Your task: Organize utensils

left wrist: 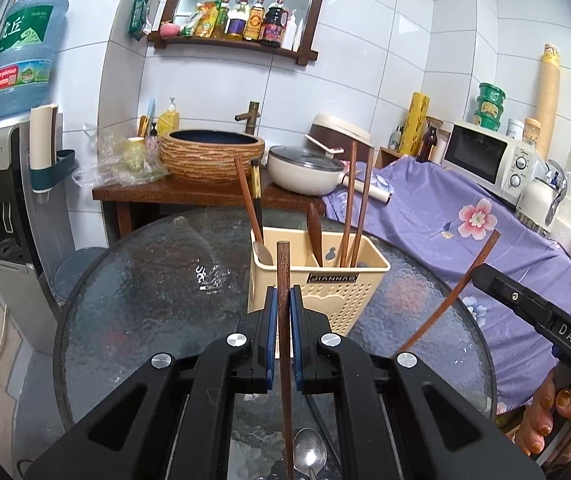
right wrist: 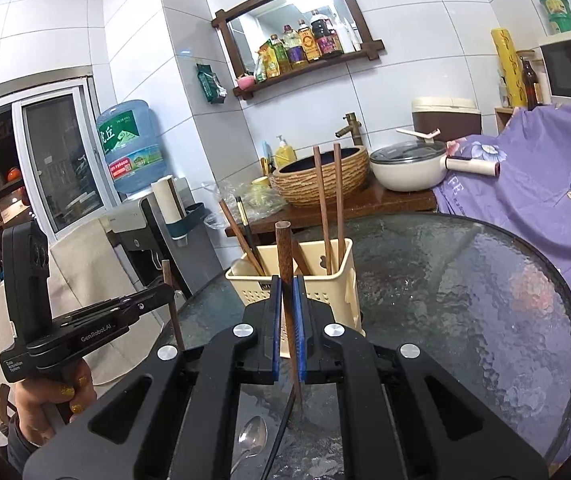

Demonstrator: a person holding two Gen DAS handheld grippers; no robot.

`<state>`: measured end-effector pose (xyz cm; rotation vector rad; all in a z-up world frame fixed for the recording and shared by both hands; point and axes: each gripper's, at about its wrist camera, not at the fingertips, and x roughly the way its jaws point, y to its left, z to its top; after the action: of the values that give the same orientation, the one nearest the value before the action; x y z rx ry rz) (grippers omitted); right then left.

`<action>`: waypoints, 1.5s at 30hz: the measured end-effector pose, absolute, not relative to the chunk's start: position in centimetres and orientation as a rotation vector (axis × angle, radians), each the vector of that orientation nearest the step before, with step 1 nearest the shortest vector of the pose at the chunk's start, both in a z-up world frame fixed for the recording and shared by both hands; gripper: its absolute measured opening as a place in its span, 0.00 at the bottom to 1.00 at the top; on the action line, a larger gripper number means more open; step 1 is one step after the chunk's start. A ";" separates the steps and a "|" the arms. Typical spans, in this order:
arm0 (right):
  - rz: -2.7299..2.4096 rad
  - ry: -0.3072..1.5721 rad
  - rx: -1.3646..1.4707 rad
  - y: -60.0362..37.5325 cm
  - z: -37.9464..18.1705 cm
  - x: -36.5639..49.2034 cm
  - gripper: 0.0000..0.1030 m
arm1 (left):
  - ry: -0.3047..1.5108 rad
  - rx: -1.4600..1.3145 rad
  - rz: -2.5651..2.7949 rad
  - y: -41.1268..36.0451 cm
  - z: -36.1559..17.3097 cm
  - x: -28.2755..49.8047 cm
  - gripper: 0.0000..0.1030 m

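My left gripper (left wrist: 284,295) is shut on a brown wooden chopstick (left wrist: 283,264) that stands upright between its blue pads. My right gripper (right wrist: 286,282) is shut on a second brown chopstick (right wrist: 284,244), tilted slightly. Each gripper shows in the other's view: the right gripper (left wrist: 481,276) with its chopstick (left wrist: 461,288), and the left gripper (right wrist: 166,291) with its chopstick (right wrist: 173,312). Just beyond both stands a cream perforated utensil holder (left wrist: 321,286) (right wrist: 317,256) with several chopsticks and spoons upright in it. A metal spoon (left wrist: 310,453) (right wrist: 252,438) lies on the round glass table (left wrist: 145,280) below the grippers.
Behind the table, a wooden counter holds a woven basin (left wrist: 211,156) and a cream pot (left wrist: 305,170). A purple flowered cloth (left wrist: 465,216) covers the right side, with a microwave (left wrist: 485,156) behind. A water dispenser (left wrist: 1,208) stands at left. A person's hand (left wrist: 553,412) grips the right tool.
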<state>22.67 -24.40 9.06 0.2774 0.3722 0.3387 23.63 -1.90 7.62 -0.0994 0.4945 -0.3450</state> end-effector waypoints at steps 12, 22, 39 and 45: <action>0.355 0.344 0.238 -23.6 11.0 22.9 0.01 | 0.437 -0.103 -0.347 -1.6 9.8 23.0 0.06; 0.321 0.425 0.248 -23.9 9.0 24.6 0.01 | 0.444 -0.110 -0.338 -1.4 9.6 23.5 0.06; 0.061 0.907 0.098 -23.6 -4.0 30.7 0.44 | 0.457 -0.117 -0.330 -1.2 8.8 23.9 0.06; 0.058 0.986 0.145 -24.0 -6.5 31.4 0.39 | 0.455 -0.111 -0.334 -1.4 8.6 23.8 0.06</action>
<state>31.40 -24.00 -6.49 0.1449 0.9860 0.0585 23.78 -1.37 8.62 -0.1105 0.4549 -0.3340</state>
